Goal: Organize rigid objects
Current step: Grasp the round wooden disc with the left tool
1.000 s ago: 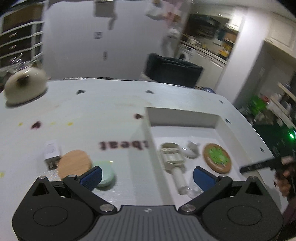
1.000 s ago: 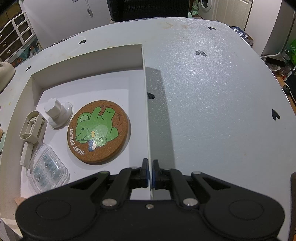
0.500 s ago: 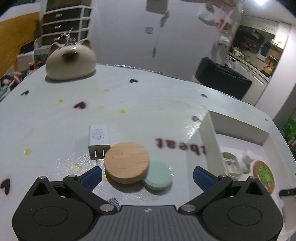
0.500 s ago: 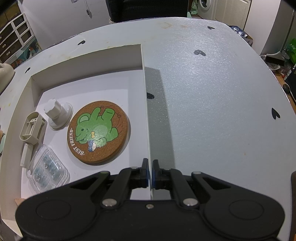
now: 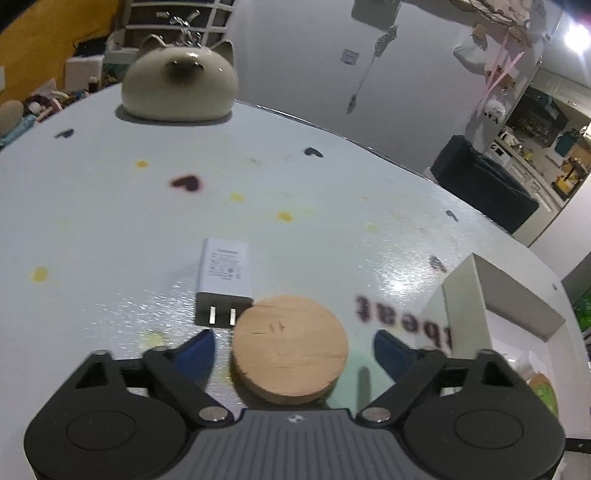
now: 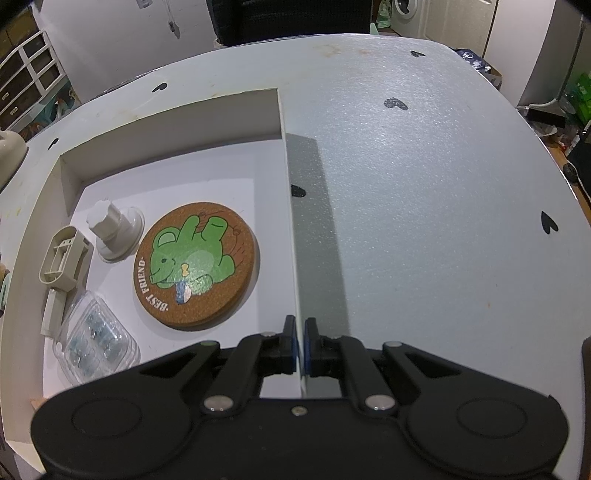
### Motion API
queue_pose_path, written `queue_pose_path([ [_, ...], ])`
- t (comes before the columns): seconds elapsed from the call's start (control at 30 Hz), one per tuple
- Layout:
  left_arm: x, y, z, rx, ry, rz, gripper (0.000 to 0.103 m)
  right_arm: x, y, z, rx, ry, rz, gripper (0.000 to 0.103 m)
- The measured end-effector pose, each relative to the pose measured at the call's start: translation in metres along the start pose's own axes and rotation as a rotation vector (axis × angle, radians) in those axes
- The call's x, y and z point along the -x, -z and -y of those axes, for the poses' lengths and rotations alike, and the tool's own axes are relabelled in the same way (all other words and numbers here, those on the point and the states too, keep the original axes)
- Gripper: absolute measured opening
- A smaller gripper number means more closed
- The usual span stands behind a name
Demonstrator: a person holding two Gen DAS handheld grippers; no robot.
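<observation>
Left gripper [image 5: 291,350] jaws closing round wooden disc [image 5: 289,353] mid-table, pads not touching, mint disc [image 5: 351,384] half hidden behind, right gripper [image 6: 299,345] clamped on box [image 6: 173,110] right wall, near edge cut off.

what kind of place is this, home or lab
Most likely a home: beyond the table is a kitchen, a washing machine stands by a door, and a cat ornament sits on the table.

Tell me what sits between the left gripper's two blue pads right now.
The round wooden disc, seen in the left wrist view. The left gripper is closing around it, pads not yet touching. The white charger lies just beyond, outside the jaws.
</observation>
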State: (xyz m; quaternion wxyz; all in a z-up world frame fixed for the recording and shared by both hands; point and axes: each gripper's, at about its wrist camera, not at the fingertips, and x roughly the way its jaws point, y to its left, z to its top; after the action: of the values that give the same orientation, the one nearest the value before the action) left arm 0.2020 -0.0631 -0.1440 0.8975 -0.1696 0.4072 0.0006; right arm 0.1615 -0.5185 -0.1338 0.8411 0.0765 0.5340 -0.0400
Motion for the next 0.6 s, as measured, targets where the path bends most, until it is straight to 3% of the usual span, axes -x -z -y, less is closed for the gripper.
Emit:
queue_pose_path([
  [0.1,-0.002,0.000,0.004,-0.020,0.003,-0.007,0.080,0.000,0.000,0.000,-0.003,0.001,0.000,0.006],
  [0.2,-0.002,0.001,0.004,-0.032,-0.010,-0.002,0.068,0.000,0.000,0.000,-0.002,0.001,0.000,0.006],
  [0.6,0.026,0.009,0.012,-0.055,0.027,-0.009,0.068,0.000,0.000,-0.001,0.001,0.001,0.000,0.006],
])
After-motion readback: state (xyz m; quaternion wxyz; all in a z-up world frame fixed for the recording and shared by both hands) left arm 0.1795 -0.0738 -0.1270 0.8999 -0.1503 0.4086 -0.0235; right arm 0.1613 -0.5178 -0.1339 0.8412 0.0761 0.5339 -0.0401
